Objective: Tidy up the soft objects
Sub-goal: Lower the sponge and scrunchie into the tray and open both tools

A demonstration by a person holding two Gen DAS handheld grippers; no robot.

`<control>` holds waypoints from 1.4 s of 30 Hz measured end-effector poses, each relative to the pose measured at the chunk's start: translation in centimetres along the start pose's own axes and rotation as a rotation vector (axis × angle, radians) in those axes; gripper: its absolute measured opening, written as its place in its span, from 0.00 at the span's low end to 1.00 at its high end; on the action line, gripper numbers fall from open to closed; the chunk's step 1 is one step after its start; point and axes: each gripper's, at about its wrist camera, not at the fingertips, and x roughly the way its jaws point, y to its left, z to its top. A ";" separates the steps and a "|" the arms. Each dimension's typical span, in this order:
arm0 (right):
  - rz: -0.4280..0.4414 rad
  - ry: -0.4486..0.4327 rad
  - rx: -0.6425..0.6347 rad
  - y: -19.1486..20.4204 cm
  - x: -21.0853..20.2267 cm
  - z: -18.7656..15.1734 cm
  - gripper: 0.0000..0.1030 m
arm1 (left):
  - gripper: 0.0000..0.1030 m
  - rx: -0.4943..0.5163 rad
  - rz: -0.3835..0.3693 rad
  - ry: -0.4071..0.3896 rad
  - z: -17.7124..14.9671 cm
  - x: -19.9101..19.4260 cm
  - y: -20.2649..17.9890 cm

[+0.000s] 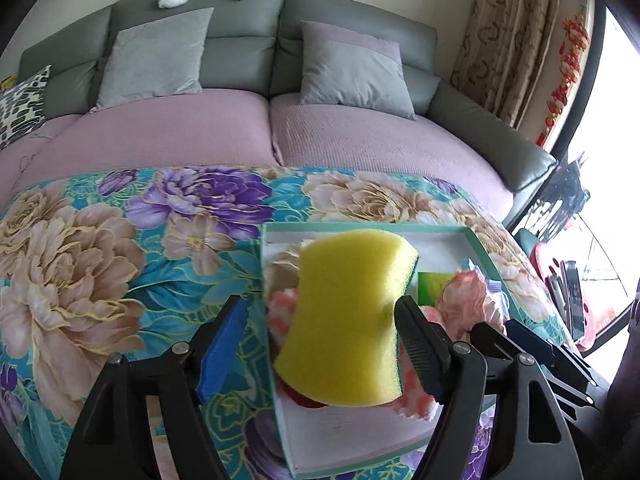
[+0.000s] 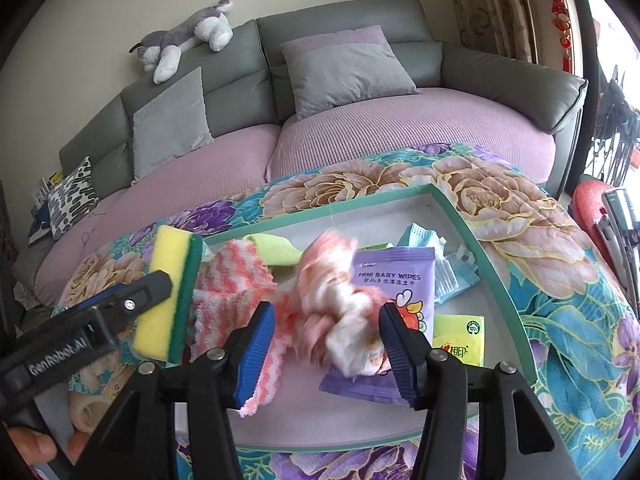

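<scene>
Your bench (image 1: pixel 80 280), under its floral cloth, carries a shallow tray (image 2: pixel 460 216) near its right edge, already holding wipes (image 2: pixel 396 276), a striped cloth (image 2: pixel 232 280) and tissues (image 2: pixel 464 336).

The sponge (image 1: pixel 348 316) hangs over the tray's left edge, long axis running toward you. It rests against the right finger of your left gripper (image 1: pixel 320 320); the other finger stands clear, so the fingers are apart and nothing clamps it.

Your right gripper (image 2: pixel 328 332) is over the tray's near middle, fingers apart around a blurred pink bundle (image 2: pixel 340 312); I can't tell whether they touch it.

The left gripper is nearer the sponge; clear it.
</scene>
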 end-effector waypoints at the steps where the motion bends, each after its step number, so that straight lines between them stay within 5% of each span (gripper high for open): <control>1: -0.002 0.002 -0.002 0.0 0.1 0.0 0.56 | 0.75 -0.006 0.004 -0.001 0.0 -0.1 0.2; 8: -0.003 0.009 -0.009 0.1 0.3 0.0 0.68 | 0.81 -0.029 0.017 0.005 -0.2 -0.1 1.2; 23: -0.012 0.007 -0.014 0.1 0.1 0.1 0.70 | 0.84 -0.037 -0.074 0.103 -1.7 3.4 0.2; 37: -0.026 -0.025 -0.025 0.3 -1.4 0.5 0.70 | 0.84 -0.035 -0.115 0.029 -0.5 0.5 0.5; 42: -0.021 -0.009 -0.033 0.5 -1.2 0.4 0.70 | 0.84 -0.045 -0.043 0.003 -0.1 -0.6 1.3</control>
